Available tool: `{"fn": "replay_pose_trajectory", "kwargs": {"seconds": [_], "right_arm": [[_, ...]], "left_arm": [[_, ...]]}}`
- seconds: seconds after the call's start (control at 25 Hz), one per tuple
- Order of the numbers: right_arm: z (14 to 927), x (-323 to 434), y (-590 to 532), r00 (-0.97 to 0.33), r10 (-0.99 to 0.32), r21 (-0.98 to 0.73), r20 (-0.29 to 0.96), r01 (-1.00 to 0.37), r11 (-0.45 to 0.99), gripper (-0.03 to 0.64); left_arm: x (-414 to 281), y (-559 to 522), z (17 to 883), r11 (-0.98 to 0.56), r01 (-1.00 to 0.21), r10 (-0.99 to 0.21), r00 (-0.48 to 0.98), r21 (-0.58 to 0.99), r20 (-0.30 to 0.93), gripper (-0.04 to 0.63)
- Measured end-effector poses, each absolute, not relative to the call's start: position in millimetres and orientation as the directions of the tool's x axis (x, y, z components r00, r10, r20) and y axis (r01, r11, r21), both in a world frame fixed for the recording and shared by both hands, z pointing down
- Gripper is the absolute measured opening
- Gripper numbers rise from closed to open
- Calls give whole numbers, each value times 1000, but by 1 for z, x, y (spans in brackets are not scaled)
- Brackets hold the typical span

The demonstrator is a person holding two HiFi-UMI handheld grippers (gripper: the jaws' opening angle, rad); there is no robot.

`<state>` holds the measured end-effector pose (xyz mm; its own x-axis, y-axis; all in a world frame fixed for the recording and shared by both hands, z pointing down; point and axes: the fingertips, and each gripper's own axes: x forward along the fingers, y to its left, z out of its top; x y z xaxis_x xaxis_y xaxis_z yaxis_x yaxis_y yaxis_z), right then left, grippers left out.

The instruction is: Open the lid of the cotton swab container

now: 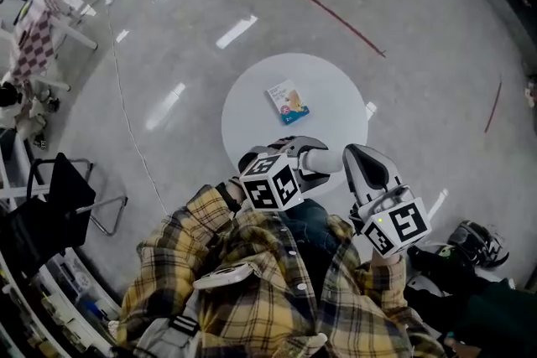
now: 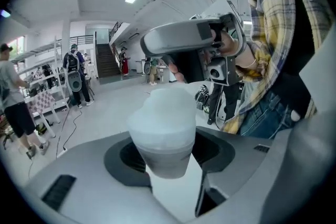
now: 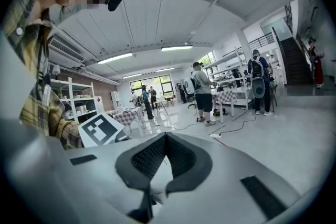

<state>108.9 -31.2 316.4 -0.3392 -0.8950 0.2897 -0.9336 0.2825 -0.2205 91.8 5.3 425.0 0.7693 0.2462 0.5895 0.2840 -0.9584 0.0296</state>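
Observation:
A translucent white cotton swab container (image 2: pixel 163 131) stands upright between my left gripper's (image 2: pixel 168 159) jaws, which are shut on its lower part. Its frosted lid end faces away from the camera. In the head view the container (image 1: pixel 324 161) sticks out to the right of the left gripper (image 1: pixel 310 162), in front of the person's plaid shirt. My right gripper (image 1: pixel 359 157) is just right of it with its jaws shut. The right gripper (image 3: pixel 166 139) shows its dark pads pressed together, with a small pale bit low between them that I cannot identify. From the left gripper view, the right gripper (image 2: pixel 149 43) hovers above and behind the container.
A round white table (image 1: pixel 336 96) stands below and ahead with a small blue-and-white packet (image 1: pixel 287 101) on it. A black chair (image 1: pixel 59 197) is at the left, and bags (image 1: pixel 478 243) lie at the right. Cables run across the grey floor. People stand in the background (image 3: pixel 202 93).

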Motion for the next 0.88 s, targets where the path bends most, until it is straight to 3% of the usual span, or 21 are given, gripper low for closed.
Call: {"fn": "replay_pose_trajectory", "kwargs": {"seconds": [0.4, 0.88], "right_arm": [[282, 110, -23, -443, -870, -225, 217, -890, 397, 17], [279, 88, -28, -539, -812, -219, 223, -840, 497, 17]], "left_arm": [[91, 15, 367, -975, 214, 210, 780, 65, 590, 239], [72, 10, 358, -985, 159, 169, 793, 68, 586, 239]]}}
